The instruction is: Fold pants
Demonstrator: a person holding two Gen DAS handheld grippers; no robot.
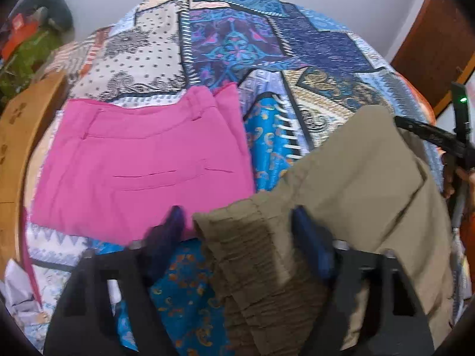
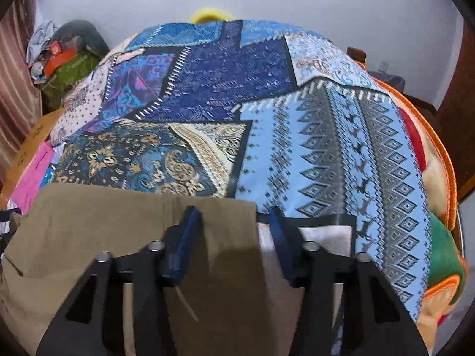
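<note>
**Khaki pants between both grippers, fold not yet finished**

The khaki pants (image 1: 365,178) lie on the patchwork bedspread (image 1: 237,44), toward the near edge of the bed, running from the left gripper's side across to the right one. Their gathered elastic waistband (image 1: 246,246) sits bunched between the fingers of the left gripper (image 1: 237,228), whose jaws stand wide apart on either side of the cloth; the pads do not appear to pinch it, so this gripper reads as released or about to take hold. In the right wrist view the flat, smoother part of the same pants (image 2: 118,222) spreads under the right gripper (image 2: 234,225), with the fabric's straight edge passing between the two fingers. Those jaws also stand apart, grasping nothing.

As for progress, the pants look laid out and perhaps doubled over lengthwise, since the surface is fairly flat and the visible edge is clean, but I cannot tell how many layers there are. They are still a long shape, so at least one more fold across the length seems to remain.

Just beside the khaki pair, a pink garment (image 1: 142,163) already lies folded flat on the bedspread. A wooden board (image 1: 20,136) borders the bed at the left.
</note>
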